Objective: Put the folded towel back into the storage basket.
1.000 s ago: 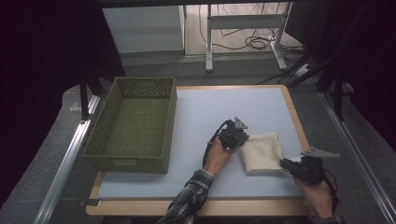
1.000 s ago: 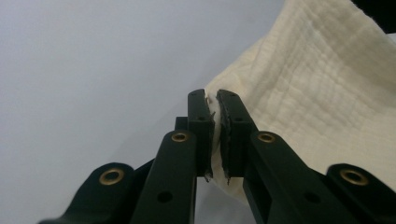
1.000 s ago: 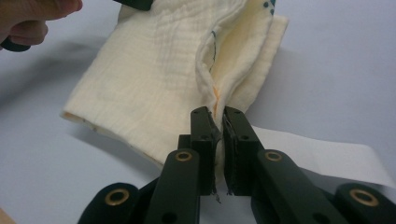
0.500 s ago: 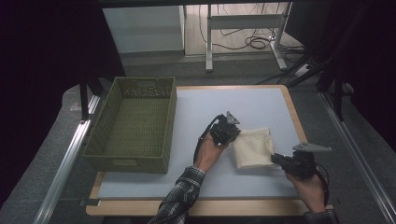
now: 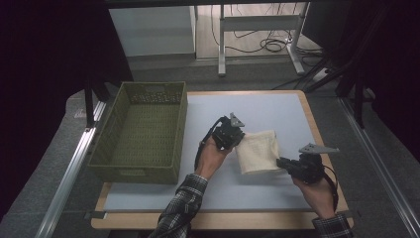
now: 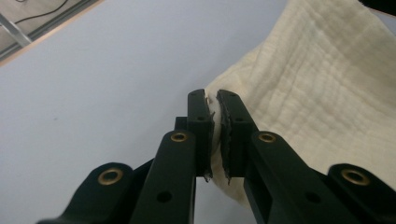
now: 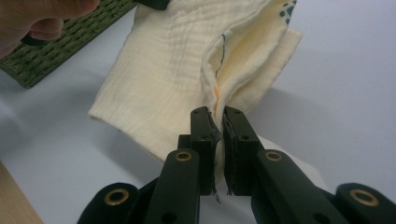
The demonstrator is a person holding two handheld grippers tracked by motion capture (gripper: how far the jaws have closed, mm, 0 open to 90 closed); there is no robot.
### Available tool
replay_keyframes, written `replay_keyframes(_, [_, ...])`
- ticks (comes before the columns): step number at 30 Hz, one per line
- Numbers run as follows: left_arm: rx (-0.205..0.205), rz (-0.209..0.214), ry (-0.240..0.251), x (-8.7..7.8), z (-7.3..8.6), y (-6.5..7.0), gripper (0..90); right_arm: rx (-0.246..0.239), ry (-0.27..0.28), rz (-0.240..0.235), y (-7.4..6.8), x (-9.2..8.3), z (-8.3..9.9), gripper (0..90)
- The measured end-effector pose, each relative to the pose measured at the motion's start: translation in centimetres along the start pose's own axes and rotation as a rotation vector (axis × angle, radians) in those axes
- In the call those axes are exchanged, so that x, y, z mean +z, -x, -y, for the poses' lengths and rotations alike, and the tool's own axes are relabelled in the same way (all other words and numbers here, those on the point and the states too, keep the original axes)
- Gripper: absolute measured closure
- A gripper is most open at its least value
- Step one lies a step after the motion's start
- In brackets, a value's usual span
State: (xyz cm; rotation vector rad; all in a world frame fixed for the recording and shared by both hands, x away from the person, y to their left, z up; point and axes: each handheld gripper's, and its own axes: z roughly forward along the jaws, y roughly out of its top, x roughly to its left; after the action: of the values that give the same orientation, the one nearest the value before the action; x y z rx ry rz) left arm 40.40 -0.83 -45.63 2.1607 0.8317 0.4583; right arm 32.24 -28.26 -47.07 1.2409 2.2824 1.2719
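Observation:
A folded cream cloth [image 5: 257, 151] hangs a little above the pale blue table top, held from both sides. My left gripper [image 5: 238, 140] is shut on its left edge; in the left gripper view the cloth [image 6: 322, 98] is pinched between the black pads [image 6: 214, 109]. My right gripper [image 5: 280, 162] is shut on the cloth's lower right edge; in the right gripper view the folded layers [image 7: 187, 60] are clamped at the jaw tips [image 7: 215, 116], with an orange stitch and a blue print showing.
A green woven basket [image 5: 114, 148] stands at the table's left side, and its corner [image 7: 60, 42] shows behind the cloth in the right gripper view. The table's wooden rim [image 5: 223, 220] runs along the front. Cables and desk legs lie on the floor beyond.
Both hands have carried the cloth to the left, toward the basket, and lifted it slightly. Both grips stay closed on it.

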Motion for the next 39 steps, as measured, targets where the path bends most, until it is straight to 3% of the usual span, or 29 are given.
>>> replay_keyframes(10, [-0.013, -0.058, 0.004, -2.7, 0.3, -2.2, 84.1, -0.044, 0.003, -0.033, -2.2, 1.9, -2.3, 83.5])
replay_keyframes(21, [0.002, -0.121, -0.005, -5.9, 0.2, -4.5, 84.2, -0.071, 0.028, -0.075, -4.5, 3.6, -4.8, 83.5])
replay_keyframes(39, [-0.015, -0.21, -0.01, -9.7, 0.6, -7.9, 84.2, -0.08, 0.054, -0.15, -7.5, 6.4, -8.1, 83.4])
